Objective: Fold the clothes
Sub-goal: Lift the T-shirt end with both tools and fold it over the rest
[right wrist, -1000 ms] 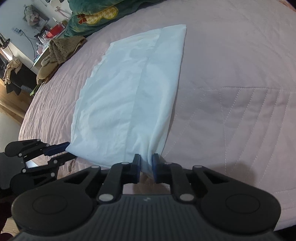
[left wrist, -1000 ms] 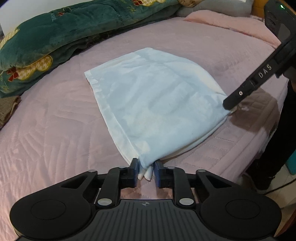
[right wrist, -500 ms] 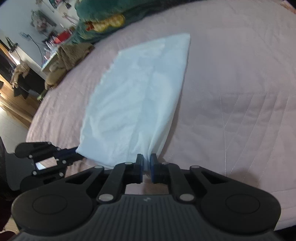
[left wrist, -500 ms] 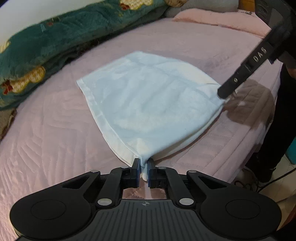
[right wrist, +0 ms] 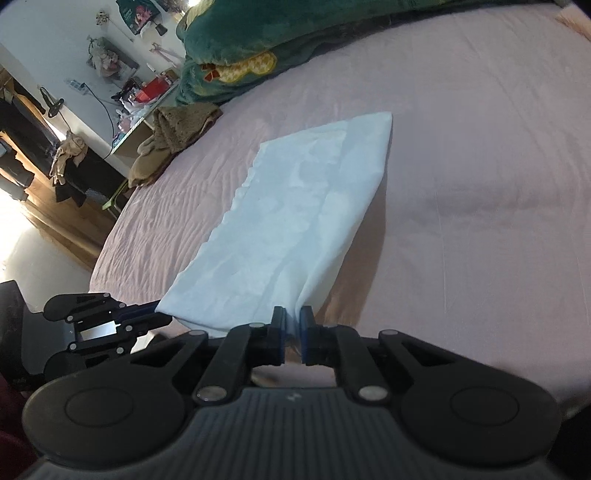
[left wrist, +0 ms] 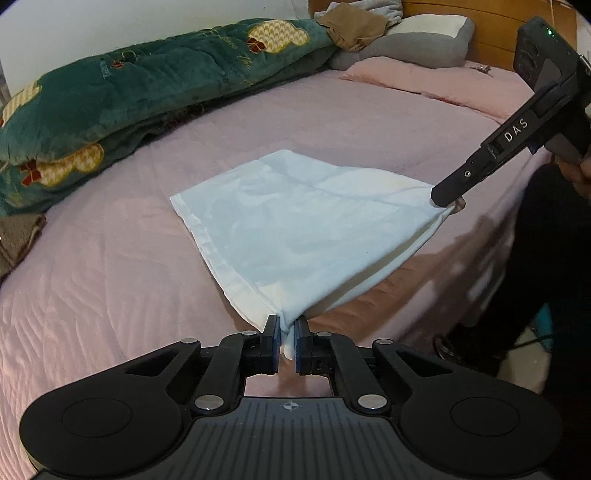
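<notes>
Your left gripper (left wrist: 285,326) is clamped on one near corner of the white garment (left wrist: 303,225), fingers pinched tight w/ a bunched bit of cloth sticking out between the pads. Your right gripper (right wrist: 291,319) is clamped the same way on the other near corner, cloth gathered between its blue pads.

From the left wrist view you can see the right gripper (left wrist: 448,197) coming in from the upper right, tip on the garment's corner by the bed's near edge. From the right wrist view the left gripper (right wrist: 157,308) shows at lower left, tip at the other near corner.

The garment lies approx. mid-bed on the pink quilted bedspread (left wrist: 110,295). Its near edge is raised off the bedspread btwn the two grippers, w/ shadow under it; the far part lies flat.

Along the bed's far edge sits a rolled green blanket (left wrist: 147,85) w/ yellow patches. Gray pillow (left wrist: 417,40) is at the head end by the wooden headboard (left wrist: 491,22). Brown clothing (right wrist: 173,144) is heaped at the bed's foot-end corner, by the blanket.
</notes>
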`<state>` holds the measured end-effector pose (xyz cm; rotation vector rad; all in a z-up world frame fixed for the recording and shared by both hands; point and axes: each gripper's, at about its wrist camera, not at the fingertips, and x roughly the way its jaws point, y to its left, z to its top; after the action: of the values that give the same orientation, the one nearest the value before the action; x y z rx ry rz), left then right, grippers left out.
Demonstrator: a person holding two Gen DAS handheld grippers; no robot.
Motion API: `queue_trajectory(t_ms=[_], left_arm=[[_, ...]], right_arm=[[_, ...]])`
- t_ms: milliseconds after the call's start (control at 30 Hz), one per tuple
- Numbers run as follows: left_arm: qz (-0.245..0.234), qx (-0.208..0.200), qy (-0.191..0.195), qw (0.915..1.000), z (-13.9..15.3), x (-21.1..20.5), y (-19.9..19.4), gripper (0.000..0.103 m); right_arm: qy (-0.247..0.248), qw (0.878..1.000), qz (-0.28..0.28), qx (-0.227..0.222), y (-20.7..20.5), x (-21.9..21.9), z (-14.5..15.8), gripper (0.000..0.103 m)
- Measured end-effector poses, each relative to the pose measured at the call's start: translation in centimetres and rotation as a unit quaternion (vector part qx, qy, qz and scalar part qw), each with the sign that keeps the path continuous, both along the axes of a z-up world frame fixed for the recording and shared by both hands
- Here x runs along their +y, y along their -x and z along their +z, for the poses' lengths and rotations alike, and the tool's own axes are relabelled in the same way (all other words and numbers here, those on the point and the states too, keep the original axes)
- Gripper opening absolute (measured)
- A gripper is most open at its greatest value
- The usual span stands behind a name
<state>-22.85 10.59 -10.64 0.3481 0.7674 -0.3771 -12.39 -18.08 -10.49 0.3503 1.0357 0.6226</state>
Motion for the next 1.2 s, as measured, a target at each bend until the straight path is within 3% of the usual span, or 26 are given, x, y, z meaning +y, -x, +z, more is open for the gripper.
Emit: queue_trajectory(t_ms=[167,333,567,867,1200], left_arm=[[0.012,0.005,0.026,0.9996,1.3,-0.1,1.7,0.008],[0.027,-0.008,0.035,0.999,3.3,-0.3,-0.8,0.008],[0.052,-0.004,0.026,0.9983,4.1,-0.1,-8.6,0.008],[0.072,0.038,0.042,0.9958,4.2,0.6,-17.9,0.008],[0.099,0.066,0.059,0.9911,1.8,1.4,-25.6,0.008]], right_arm=[[-0.012,1.0,-0.002,0.009,1.8,-0.9,1.0,0.008],[-0.018,1.0,-0.001,-0.012,-1.1,-0.8,2.5,0.008],[-0.016,0.999,0.004,-0.033,-7.3,0.3,3.5,0.008],[0.002,0.999,0.008,-0.031,-15.1,1.1,3.7,0.007],[0.03,0.999,0.023,-0.023,-22.1,2.3,2.5,0.007]])
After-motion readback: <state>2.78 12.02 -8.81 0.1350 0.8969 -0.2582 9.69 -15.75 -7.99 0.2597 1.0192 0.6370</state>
